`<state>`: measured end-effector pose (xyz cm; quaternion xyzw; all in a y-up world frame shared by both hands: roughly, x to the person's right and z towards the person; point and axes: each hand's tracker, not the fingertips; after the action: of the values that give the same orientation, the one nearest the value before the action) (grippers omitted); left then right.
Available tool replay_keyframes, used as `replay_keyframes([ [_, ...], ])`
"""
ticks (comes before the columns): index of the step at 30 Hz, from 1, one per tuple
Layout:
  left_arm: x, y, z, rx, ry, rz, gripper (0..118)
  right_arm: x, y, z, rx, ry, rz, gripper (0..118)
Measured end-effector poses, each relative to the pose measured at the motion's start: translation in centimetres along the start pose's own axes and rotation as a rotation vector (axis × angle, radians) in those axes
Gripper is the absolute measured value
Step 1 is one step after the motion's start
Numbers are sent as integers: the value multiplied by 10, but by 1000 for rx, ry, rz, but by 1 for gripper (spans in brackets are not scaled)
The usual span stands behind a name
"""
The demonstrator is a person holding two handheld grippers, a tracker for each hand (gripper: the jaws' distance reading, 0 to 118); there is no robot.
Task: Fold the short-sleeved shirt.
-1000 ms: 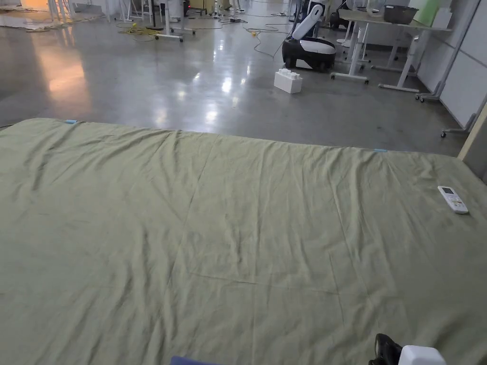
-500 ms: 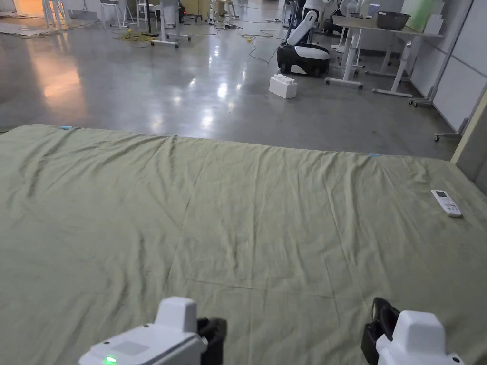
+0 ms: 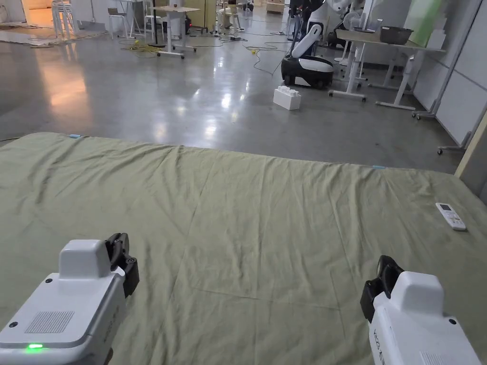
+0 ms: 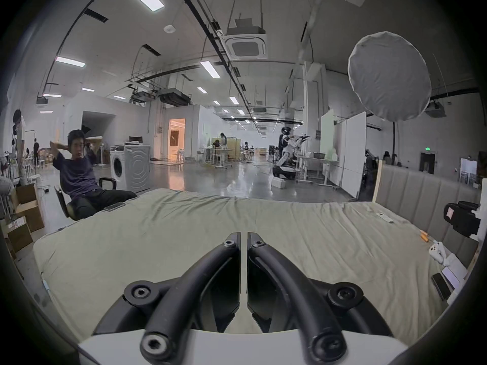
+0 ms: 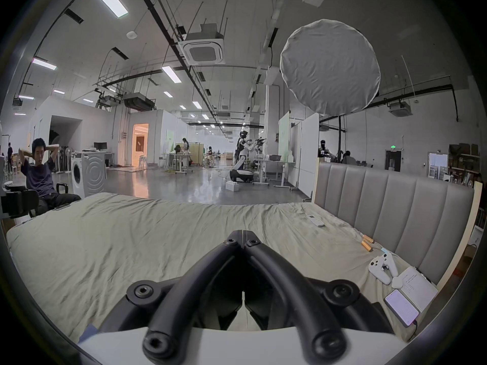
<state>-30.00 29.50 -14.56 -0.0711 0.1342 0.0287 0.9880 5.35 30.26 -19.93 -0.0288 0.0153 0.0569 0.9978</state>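
A wrinkled green sheet [image 3: 266,214] covers the bed. My left gripper [image 3: 121,247] hovers over its near left part. In the left gripper view [image 4: 243,235] the jaws stand almost together, with a thin slit between them and nothing held. My right gripper [image 3: 386,273] hovers over the near right part. Its jaw tips touch in the right gripper view [image 5: 243,232], and it holds nothing. A small blue patch [image 5: 87,331] peeks out beside the right gripper's body; I cannot tell what it is.
A white remote [image 3: 451,216] lies on the sheet at the far right. Beside the padded headboard [image 5: 395,207] lie a game controller [image 5: 380,266], a phone [image 5: 402,310] and a notebook. A person [image 4: 79,175] sits in a chair past the bed's left corner.
Both grippers have risen into the head view from the bottom edge. The left one appeared and shifted to the left. The head camera has tilted slightly.
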Motion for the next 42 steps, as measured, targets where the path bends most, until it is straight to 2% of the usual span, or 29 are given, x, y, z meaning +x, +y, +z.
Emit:
replay_keyframes([
  [20,-23,-3,14,-17,6,-73,4,-3,3,13,5,5,23,1],
  [24,-23,-2,12,-16,15,-68,8,-8,-3,11,-7,8,23,2],
  [25,-23,-2,11,-16,18,-70,15,-10,-5,10,-13,5,27,6],
  [26,-23,-2,11,-14,24,-73,24,-10,-6,9,-15,5,26,18],
  [27,-22,-2,10,-7,32,-75,39,-11,-7,9,-11,1,25,41],
  [28,-22,-2,10,-6,35,-73,42,-12,-8,8,-10,-2,26,44],
  [35,-20,-4,9,7,30,-69,42,-13,-8,7,-13,3,24,42],
  [36,-20,-4,9,5,33,-69,42,-13,-8,7,-13,5,24,37],
  [37,-20,-3,9,-2,27,-60,39,-13,-7,6,-17,17,18,26],
  [38,-21,-2,9,-14,-2,-42,30,-13,-8,6,-26,30,8,17],
  [39,-22,-2,10,-21,-29,-33,20,-13,-8,6,-25,26,12,13],
  [42,-20,-3,13,-49,-49,-39,20,-14,-7,9,-16,30,28,11],
])
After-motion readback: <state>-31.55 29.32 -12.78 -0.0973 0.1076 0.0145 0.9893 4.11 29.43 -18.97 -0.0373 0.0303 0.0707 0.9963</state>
